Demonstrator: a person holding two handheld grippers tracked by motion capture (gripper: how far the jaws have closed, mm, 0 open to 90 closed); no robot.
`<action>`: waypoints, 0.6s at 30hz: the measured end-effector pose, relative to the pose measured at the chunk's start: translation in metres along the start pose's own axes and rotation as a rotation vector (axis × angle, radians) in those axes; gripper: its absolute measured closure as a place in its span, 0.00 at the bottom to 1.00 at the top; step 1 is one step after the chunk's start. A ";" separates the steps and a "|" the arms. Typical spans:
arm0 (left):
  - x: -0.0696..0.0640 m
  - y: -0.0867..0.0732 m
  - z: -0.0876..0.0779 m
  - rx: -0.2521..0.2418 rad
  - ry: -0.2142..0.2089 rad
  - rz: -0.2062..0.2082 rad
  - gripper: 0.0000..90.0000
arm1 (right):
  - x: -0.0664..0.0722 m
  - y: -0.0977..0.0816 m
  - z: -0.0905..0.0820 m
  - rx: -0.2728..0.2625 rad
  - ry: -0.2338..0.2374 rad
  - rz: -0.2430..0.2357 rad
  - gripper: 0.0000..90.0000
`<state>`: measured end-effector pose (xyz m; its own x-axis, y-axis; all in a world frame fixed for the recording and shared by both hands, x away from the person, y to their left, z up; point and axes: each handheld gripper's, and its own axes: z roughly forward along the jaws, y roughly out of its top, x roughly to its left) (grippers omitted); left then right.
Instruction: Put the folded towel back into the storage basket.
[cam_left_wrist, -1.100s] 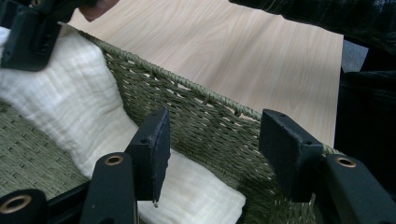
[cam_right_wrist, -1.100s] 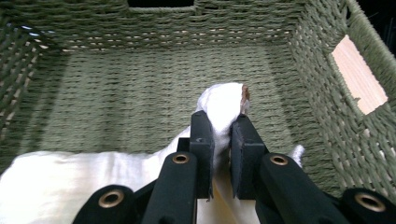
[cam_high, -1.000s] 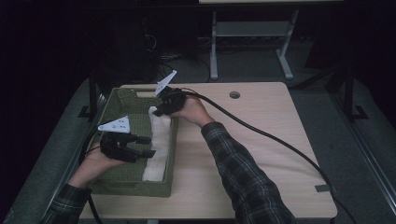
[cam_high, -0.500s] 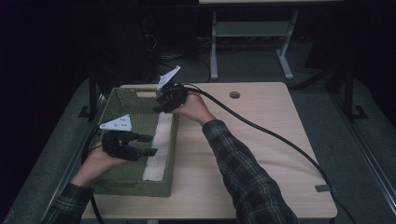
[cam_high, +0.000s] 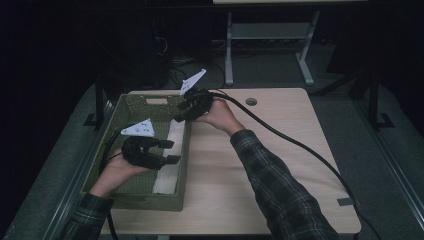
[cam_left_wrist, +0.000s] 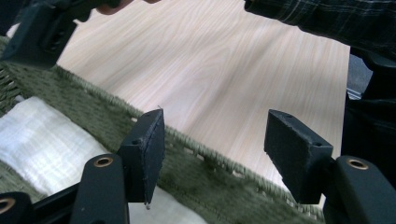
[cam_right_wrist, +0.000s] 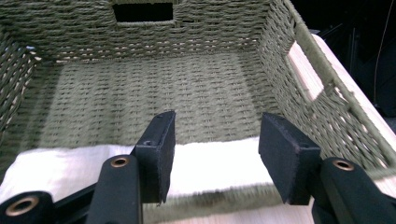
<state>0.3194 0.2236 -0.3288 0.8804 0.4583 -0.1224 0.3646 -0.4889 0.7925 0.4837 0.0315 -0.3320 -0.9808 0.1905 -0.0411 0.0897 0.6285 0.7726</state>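
Note:
A green woven basket (cam_high: 131, 106) stands on the left part of the wooden table (cam_high: 280, 150). A folded white cloth (cam_high: 167, 177) lies inside it along the right wall. My left gripper (cam_high: 170, 151) hovers over the cloth's middle; its jaws have just been opening and nothing is between them. In the left gripper view the cloth (cam_left_wrist: 42, 135) lies below the basket's rim (cam_left_wrist: 210, 163). My right gripper (cam_high: 179, 118) hangs over the cloth's far end, jaws just opened and open with nothing between them. The right gripper view looks down on the cloth (cam_right_wrist: 60, 170) and the basket floor (cam_right_wrist: 187, 93).
The table's right half is bare wood with a round cable hole (cam_high: 251, 101) near the back edge. A thick black cable (cam_high: 300, 147) trails from the right gripper across the table. A metal frame (cam_high: 270, 35) stands behind the table on the dark floor.
The right gripper's jaws have opened off the cloth's far end and the hand has lifted slightly. The left gripper has shifted toward the basket's right wall. The cloth stays in the basket.

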 end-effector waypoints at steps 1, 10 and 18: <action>-0.001 0.002 0.002 -0.005 0.003 -0.002 0.42 | 0.000 -0.002 -0.004 -0.004 -0.001 -0.002 0.50; -0.013 0.019 0.017 -0.008 0.029 0.010 0.39 | -0.001 -0.017 -0.033 -0.026 -0.005 0.003 0.48; -0.026 0.032 0.038 -0.019 0.051 0.000 0.34 | -0.004 -0.041 -0.059 -0.042 -0.024 0.013 0.48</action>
<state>0.3193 0.1677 -0.3233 0.8634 0.4960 -0.0921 0.3586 -0.4749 0.8037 0.4735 -0.0395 -0.3260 -0.9752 0.2167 -0.0455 0.0946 0.5934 0.7993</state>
